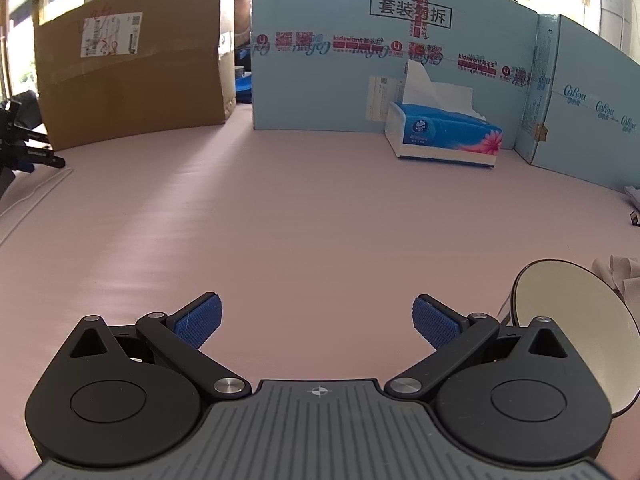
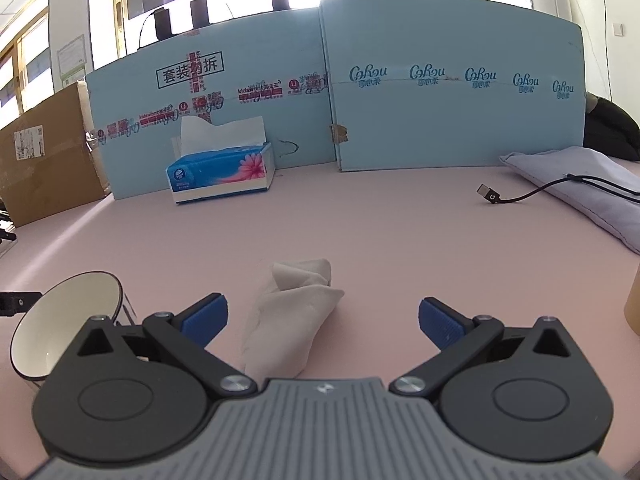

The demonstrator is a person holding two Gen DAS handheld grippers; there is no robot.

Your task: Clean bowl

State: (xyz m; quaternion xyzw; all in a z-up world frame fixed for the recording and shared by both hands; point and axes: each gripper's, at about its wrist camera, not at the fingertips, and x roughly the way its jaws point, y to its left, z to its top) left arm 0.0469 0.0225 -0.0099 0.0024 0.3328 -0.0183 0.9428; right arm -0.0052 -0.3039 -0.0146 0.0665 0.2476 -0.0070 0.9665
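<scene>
A pink table is filling both views, walled at the back by light-blue cardboard panels that are standing upright edge to edge, with a brown carton standing to their left. A pale cushion is lying at the table's right edge, a black USB cable trailing off it onto the pink surface. A blue tissue box is sitting against the foot of the panels, one sheet sticking up from its slot. The bowl, cream inside with a dark rim, is lying tipped on its side at the near left of the right-wrist view, its mouth facing the camera, and is appearing at the right edge of the left-wrist view. A crumpled white tissue is lying just right of the bowl, between the spread fingers of the right claw. Both the right claw and the left claw are standing wide apart and holding nothing; bare table is lying ahead of the left one.
</scene>
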